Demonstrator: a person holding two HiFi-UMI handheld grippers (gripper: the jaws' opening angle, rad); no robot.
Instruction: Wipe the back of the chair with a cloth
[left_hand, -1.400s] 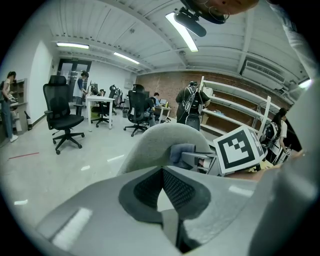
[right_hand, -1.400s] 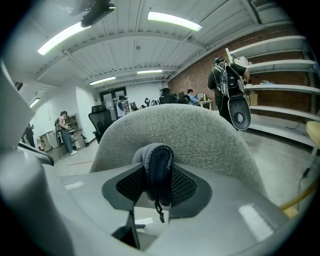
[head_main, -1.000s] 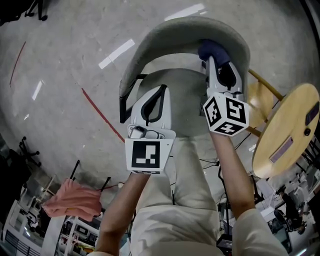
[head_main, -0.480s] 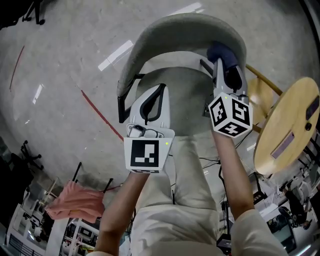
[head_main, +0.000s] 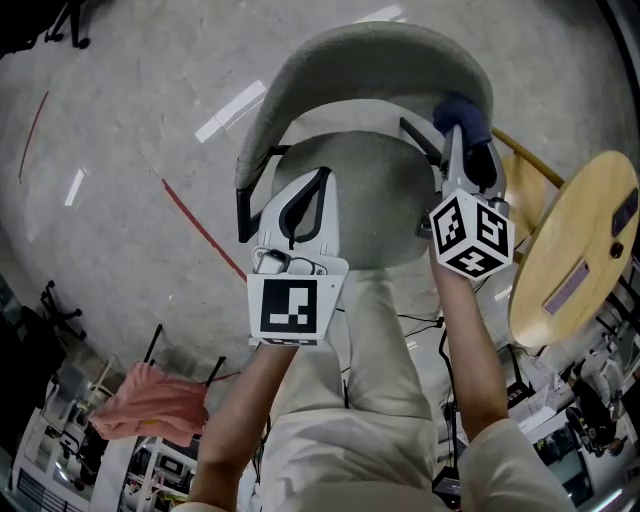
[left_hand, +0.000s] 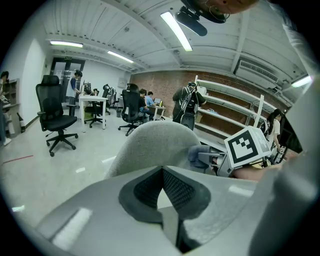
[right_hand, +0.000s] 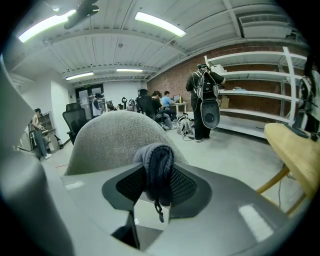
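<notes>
We are squeezing the dark cloth (right_hand: 156, 170) in our right gripper (head_main: 461, 135), right by the right end of the gray chair back (head_main: 370, 60). Our left gripper (head_main: 318, 185) is pinching its jaws together on nothing. We are guessing most of the back is waiting for wiping.

Bright, even light was cast by ceiling strip lights (right_hand: 159, 24) and mirrored as streaks on the floor (head_main: 232, 108). Edges were bent and darkened by fisheye distortion; the left tongs (left_hand: 162, 172) were rendered soft.
</notes>
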